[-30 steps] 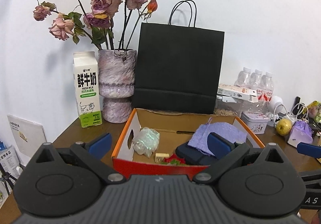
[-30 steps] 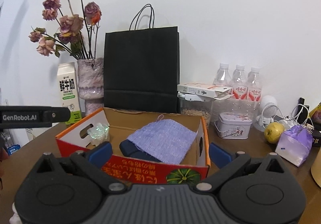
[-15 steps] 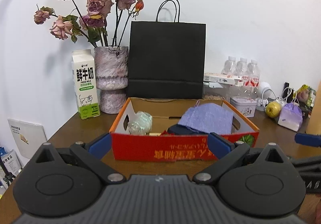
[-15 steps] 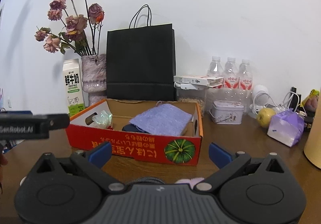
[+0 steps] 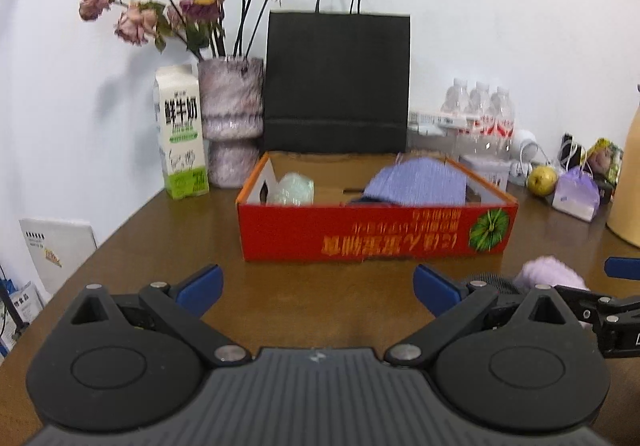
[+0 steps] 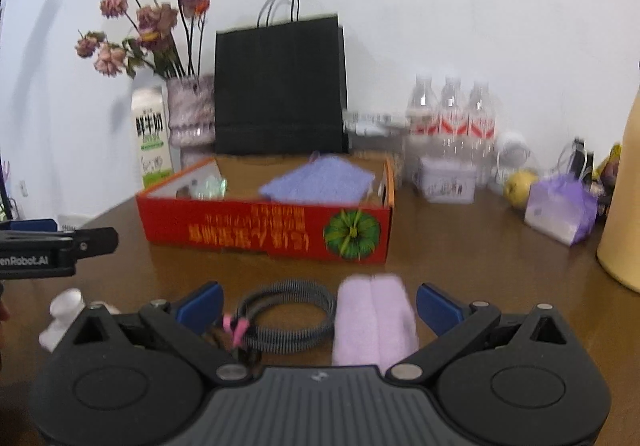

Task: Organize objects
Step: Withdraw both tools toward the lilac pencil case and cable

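Here: two hand-held grippers, left hand-held gripper [image 5: 318, 288] and right hand-held gripper [image 6: 319, 304], both released; one red box [image 6: 264, 232]; three bottles [image 6: 452, 110]

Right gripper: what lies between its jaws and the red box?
In the right wrist view, a coiled cable and a folded pink cloth, then bare table before the red box.

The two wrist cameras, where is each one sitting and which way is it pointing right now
Left wrist: sits behind the open left gripper, facing the red box and black bag; the right gripper's finger shows at its right edge.
Right wrist: sits behind the open right gripper, low over a coiled cable and lilac cloth; the left gripper's finger shows at left.
Shared: box, bag, milk carton, table.
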`<action>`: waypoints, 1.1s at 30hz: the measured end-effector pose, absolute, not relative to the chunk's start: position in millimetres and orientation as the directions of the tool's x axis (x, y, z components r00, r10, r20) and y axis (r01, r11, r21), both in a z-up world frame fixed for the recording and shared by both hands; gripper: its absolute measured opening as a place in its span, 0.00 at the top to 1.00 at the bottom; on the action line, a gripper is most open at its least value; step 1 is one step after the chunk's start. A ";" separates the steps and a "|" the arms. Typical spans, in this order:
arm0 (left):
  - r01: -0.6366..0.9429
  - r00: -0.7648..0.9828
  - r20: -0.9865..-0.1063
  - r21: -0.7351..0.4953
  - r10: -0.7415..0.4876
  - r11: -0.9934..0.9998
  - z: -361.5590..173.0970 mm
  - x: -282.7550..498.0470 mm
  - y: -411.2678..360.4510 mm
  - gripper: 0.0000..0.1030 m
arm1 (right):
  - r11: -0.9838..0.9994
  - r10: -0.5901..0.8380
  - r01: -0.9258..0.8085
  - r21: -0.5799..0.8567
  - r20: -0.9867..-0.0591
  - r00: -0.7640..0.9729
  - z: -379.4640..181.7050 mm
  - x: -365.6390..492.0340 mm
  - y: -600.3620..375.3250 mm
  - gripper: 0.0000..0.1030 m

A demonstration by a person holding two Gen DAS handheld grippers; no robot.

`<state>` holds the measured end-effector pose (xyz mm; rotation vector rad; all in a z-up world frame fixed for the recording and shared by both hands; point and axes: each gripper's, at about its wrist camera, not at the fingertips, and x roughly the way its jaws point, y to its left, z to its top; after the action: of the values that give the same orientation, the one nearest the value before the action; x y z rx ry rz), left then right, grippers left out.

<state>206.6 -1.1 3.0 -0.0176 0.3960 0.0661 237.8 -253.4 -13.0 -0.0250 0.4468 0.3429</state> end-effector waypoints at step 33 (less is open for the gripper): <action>-0.122 0.876 -0.476 -0.058 0.081 0.991 0.6 195.3 31.4 0.00 | 0.962 0.246 -0.267 0.064 -0.634 0.733 -50.2 282.9 -256.8 0.00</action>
<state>195.3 31.4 0.6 -0.0869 0.4923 0.1060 282.9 -256.8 -50.2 -0.0320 0.6923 0.2817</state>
